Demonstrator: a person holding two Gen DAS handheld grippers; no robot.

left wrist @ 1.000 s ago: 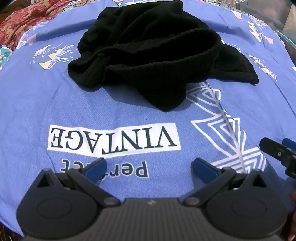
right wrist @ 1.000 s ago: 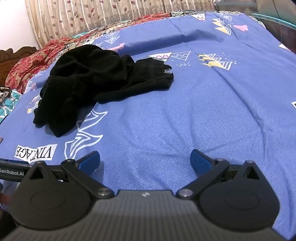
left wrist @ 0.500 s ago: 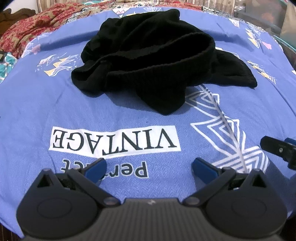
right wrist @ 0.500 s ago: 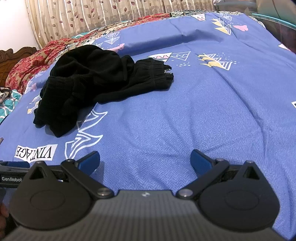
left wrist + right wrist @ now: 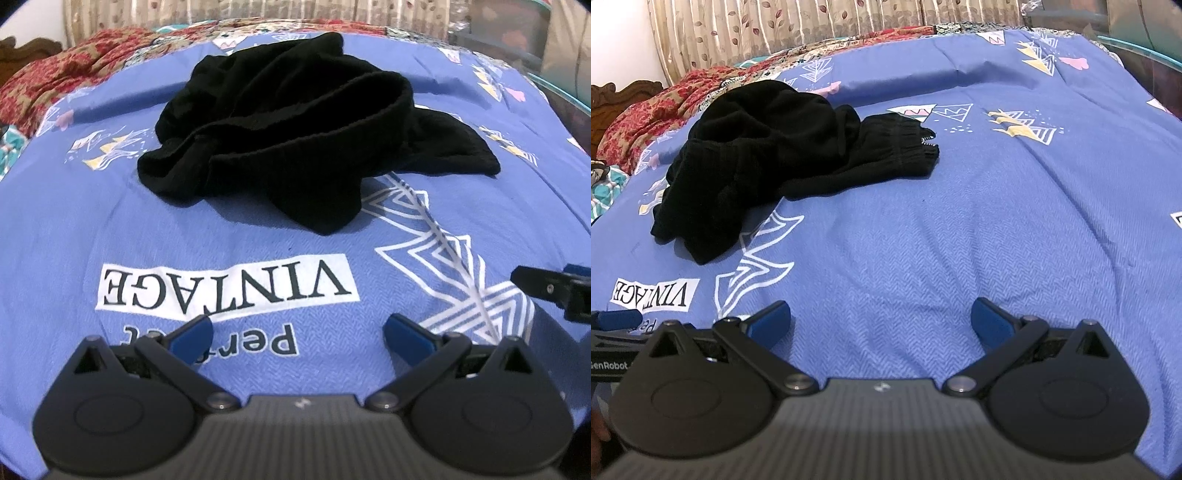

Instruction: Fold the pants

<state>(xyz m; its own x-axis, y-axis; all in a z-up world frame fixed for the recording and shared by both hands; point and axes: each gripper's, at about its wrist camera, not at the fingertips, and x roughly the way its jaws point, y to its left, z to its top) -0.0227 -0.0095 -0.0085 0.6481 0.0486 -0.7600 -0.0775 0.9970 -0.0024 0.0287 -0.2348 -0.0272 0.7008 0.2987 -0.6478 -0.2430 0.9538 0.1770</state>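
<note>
Tilting up since a second ago, the left gripper (image 5: pixel 297 330) view now shows curtains; the black pants (image 5: pixel 295 136) lie crumpled at upper centre on the blue bedsheet (image 5: pixel 110 221). Both it and the right gripper (image 5: pixel 881 319) gape empty, well apart from them. Folding has not begun.

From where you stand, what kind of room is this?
Most likely a bedroom. The black pants lie crumpled on a blue printed bedsheet, a carved wooden headboard stands at the far left, and a leaf-patterned curtain hangs behind.
</note>
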